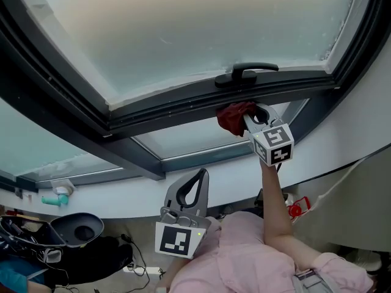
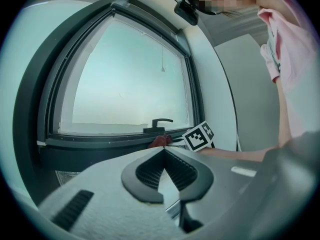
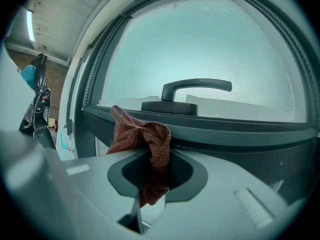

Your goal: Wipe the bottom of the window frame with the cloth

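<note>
A dark red cloth (image 1: 236, 117) is bunched against the bottom rail of the dark window frame (image 1: 183, 105), just under the black handle (image 1: 245, 73). My right gripper (image 1: 250, 116) is shut on the cloth (image 3: 142, 136), which hangs down between its jaws and touches the frame (image 3: 225, 134) below the handle (image 3: 192, 91). My left gripper (image 1: 197, 187) is held low, well below the window, shut with nothing in it. From the left gripper view the cloth (image 2: 159, 141) and the right gripper's marker cube (image 2: 199, 136) show at the frame's bottom right.
A lower fixed pane (image 1: 201, 136) sits beneath the open sash. A white wall (image 1: 360, 115) runs to the right. Below are a dark chair (image 1: 76, 229), cables and a red object (image 1: 295, 210) on the floor.
</note>
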`<state>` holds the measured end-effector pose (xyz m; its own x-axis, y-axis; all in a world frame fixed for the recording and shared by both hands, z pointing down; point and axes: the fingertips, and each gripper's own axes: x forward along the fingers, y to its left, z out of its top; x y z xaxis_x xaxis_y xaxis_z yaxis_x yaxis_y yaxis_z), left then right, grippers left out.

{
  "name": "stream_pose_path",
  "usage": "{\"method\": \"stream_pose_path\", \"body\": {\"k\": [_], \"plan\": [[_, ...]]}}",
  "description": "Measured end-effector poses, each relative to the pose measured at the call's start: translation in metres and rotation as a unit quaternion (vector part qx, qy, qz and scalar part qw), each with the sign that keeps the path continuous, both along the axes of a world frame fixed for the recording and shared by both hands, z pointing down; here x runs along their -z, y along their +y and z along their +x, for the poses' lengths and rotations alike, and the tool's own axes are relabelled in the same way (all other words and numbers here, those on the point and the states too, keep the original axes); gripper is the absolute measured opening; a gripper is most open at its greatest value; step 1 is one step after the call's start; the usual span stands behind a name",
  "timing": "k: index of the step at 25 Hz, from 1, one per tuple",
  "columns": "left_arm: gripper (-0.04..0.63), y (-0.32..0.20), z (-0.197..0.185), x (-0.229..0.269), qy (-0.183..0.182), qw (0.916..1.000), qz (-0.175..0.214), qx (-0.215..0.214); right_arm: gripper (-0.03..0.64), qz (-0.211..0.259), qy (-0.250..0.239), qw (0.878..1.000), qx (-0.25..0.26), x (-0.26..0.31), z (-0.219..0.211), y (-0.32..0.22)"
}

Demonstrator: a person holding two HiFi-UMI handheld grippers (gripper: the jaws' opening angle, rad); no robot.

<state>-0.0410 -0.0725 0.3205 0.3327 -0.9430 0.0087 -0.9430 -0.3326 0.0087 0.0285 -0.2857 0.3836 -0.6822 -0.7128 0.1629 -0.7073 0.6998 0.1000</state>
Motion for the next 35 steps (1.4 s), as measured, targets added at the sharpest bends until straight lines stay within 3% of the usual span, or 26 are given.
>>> {"method": "stream_pose_path", "body": {"k": [9, 15, 21, 24, 26, 29, 35], "plan": [[-0.003, 0.011, 0.012, -0.009, 0.008, 0.9998, -0.008, 0.016, 0.067, -0.016, -0.016, 1.000, 0.001, -0.003, 0.011, 0.006], [-0.003, 0.010, 0.025, -0.015, 0.015, 0.9996, -0.013, -0.018, 0.067, -0.023, -0.063, 0.997, -0.028, 0.007, 0.046, 0.018], [-0.003, 0.008, 0.035, -0.019, 0.023, 0.9971, -0.024, -0.069, 0.066, 0.002, -0.116, 0.985, -0.124, 0.040, 0.116, 0.021], [-0.003, 0.006, 0.027, -0.012, 0.031, 0.9963, -0.024, -0.077, 0.061, 0.057, -0.148, 0.967, -0.199, 0.081, 0.152, 0.021], [-0.003, 0.005, 0.019, -0.008, 0.034, 0.9962, -0.023, -0.076, 0.061, 0.104, -0.140, 0.955, -0.239, 0.107, 0.163, 0.017], [-0.003, 0.004, 0.005, -0.007, 0.031, 0.9964, -0.027, -0.074, 0.061, 0.139, -0.093, 0.952, -0.255, 0.120, 0.144, -0.003], [-0.003, 0.008, -0.031, -0.016, 0.008, 0.9976, -0.047, -0.050, 0.063, 0.120, -0.025, 0.974, -0.188, 0.096, 0.058, -0.022]]}}
